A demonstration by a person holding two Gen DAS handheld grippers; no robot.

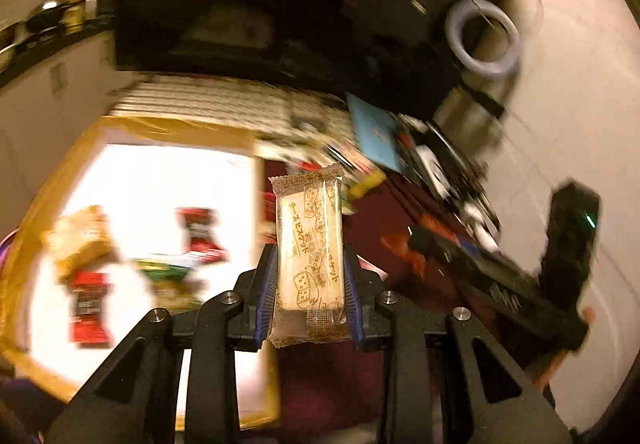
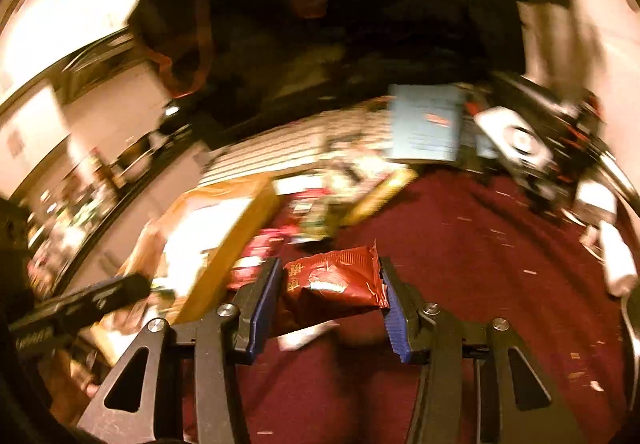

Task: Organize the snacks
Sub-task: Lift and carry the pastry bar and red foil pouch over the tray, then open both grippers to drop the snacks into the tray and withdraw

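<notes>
My left gripper (image 1: 310, 276) is shut on a tan biscuit packet (image 1: 310, 244) with brown print, held upright above the edge of a yellow-rimmed box (image 1: 132, 132). The box has a white floor and holds several snacks, among them a red packet (image 1: 90, 308) and a red-black one (image 1: 200, 236). My right gripper (image 2: 330, 288) is shut on a dark red snack bag (image 2: 336, 280), held over the red carpet (image 2: 480, 244). The box also shows at the left of the right wrist view (image 2: 236, 228). The right gripper shows at the right of the left wrist view (image 1: 500, 284).
A blurred pile of loose snacks (image 2: 332, 196) lies beyond the box. A blue card (image 2: 424, 128), a white slatted panel (image 1: 208, 104) and black gear with a grey ring (image 1: 482, 34) stand at the back. White walls sit at both sides.
</notes>
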